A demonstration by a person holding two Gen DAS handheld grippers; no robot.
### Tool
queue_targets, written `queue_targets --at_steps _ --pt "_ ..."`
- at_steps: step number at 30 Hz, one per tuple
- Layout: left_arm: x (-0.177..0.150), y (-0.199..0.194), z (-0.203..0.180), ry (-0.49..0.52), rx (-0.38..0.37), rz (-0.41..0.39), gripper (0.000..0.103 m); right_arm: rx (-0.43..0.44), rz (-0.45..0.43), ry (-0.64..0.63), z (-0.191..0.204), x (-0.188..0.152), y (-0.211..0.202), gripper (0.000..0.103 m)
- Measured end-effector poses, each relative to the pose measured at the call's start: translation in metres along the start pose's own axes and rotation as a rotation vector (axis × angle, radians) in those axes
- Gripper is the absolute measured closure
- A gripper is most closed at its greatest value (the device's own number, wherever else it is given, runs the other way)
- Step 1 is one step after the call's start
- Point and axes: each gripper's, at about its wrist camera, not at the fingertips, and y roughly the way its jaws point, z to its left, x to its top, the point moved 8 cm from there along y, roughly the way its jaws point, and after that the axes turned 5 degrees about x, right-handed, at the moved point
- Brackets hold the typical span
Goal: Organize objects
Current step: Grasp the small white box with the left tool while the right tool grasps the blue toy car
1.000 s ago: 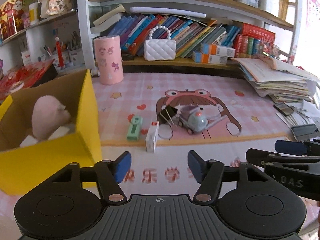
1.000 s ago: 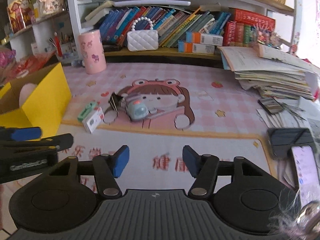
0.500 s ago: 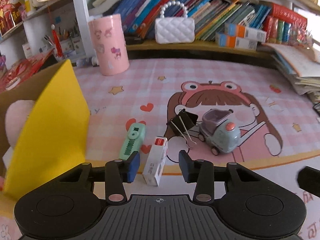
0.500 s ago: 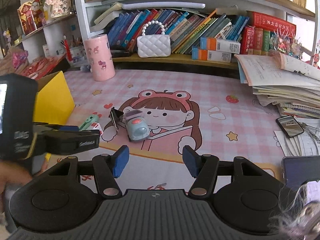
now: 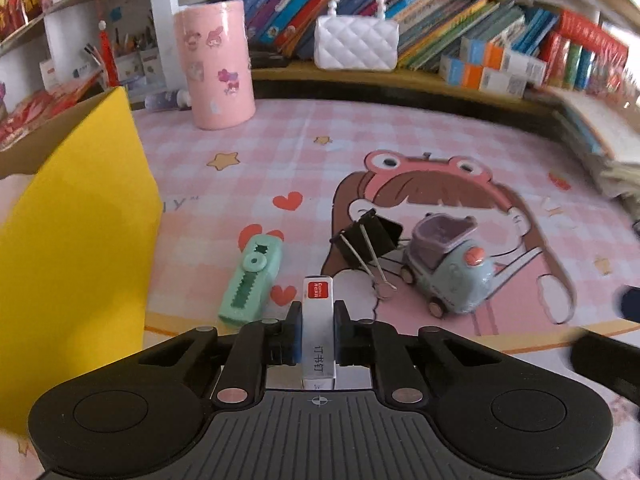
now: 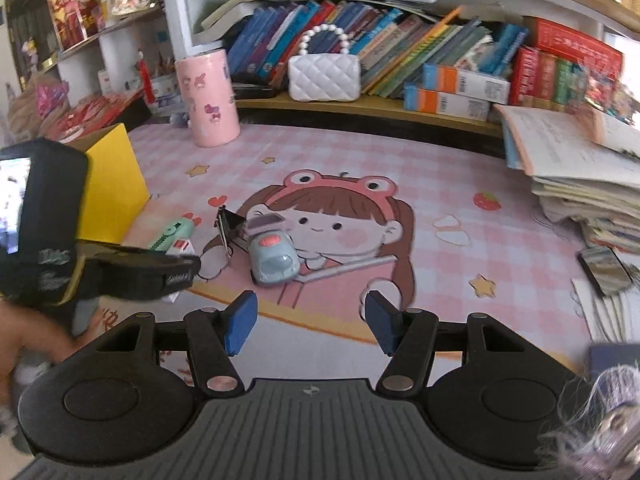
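My left gripper is shut on a white staple box with a red label, low on the pink desk mat. A green correction tape lies just left of it, beside the yellow cardboard box. A black binder clip and a light blue toy car lie to the right. My right gripper is open and empty, hovering near the toy car. The left gripper also shows in the right wrist view, over the staple box.
A pink cylindrical holder and a white quilted purse stand at the back by the bookshelf. A stack of papers and a phone lie at the right. The yellow box wall stands close on the left.
My left gripper moved forward and down to the staple box and closed on it. My right gripper moved slightly closer to the toy car and stayed open.
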Motion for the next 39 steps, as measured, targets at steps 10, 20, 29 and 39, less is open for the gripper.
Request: queue_targets --at_steps 10,20,29,39 --pt "-0.026 -0.079 0.006 0.045 -0.081 -0.017 0.090 0.064 0.081 -0.098 0.015 0.016 0.070 0.049" --pt "-0.047 -0.104 0.031 -0.004 -0.085 0.014 0.090 0.066 0.106 -0.140 0.020 0.019 0.112 0.056" --pt "-0.051 -0.119 0.044 -0.037 -0.113 -0.010 0.090 0.042 0.102 -0.098 0.022 0.016 0.081 0.063" --pt "-0.057 -0.138 0.073 -0.085 -0.140 -0.053 0.090 0.053 0.103 0.136 0.054 -0.014 -0.008 0.063"
